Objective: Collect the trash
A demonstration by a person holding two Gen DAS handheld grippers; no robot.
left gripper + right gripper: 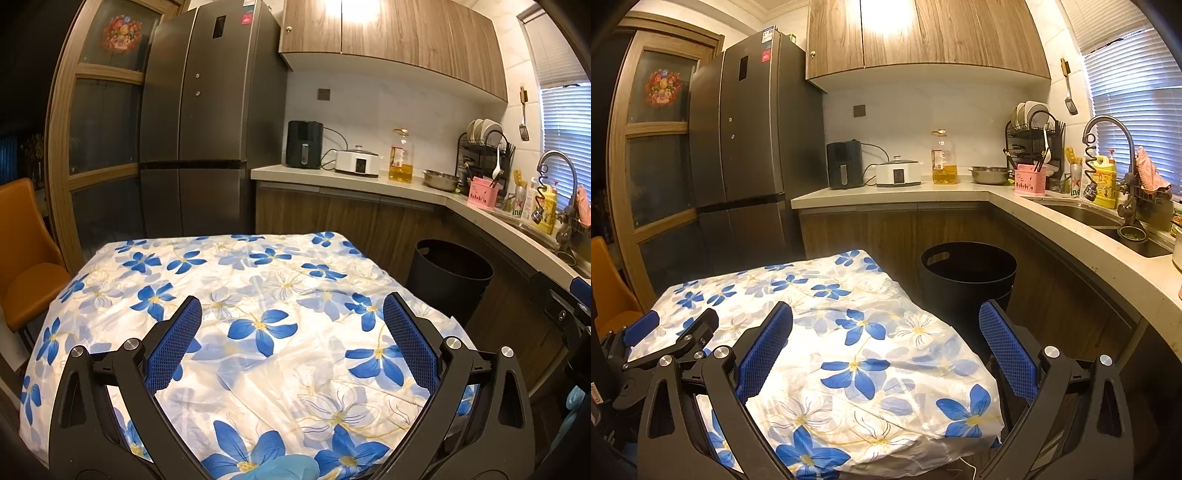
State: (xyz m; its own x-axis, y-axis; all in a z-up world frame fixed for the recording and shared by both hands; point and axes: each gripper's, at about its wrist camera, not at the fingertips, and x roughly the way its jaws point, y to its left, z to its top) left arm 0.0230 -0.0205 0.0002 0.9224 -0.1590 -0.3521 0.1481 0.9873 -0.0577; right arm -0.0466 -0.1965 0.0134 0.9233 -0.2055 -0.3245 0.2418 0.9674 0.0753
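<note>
The task's thing, trash to be collected, cannot be made out in either view: the flowered tablecloth (258,314) lies bare, with only wrinkles and printed blue blossoms on it. What does show is where trash would go, the black trash bin (967,273), standing on the floor just off the cloth-covered surface's far right corner, at about one o'clock from the right hand-held gripper (886,339) and two o'clock in the left wrist view. Its mouth is open and lidless, probably so that a dropped item needs no second hand, and it sits between the surface and the kitchen counter (1071,225), within reach of both.

The right hand-held gripper hangs over the near right corner of the cloth, jaws spread wide with nothing between the blue pads. The left hand-held gripper (291,339) hangs over the middle of the cloth, equally wide and empty; it also shows at nine o'clock in the right wrist view. Both look poised and ready rather than committed to any pick.

A blue glove (291,467) edges in at six o'clock in the left wrist view. Further out, a refrigerator (199,122) stands at eleven o'clock and an orange chair (26,254) at nine.
</note>
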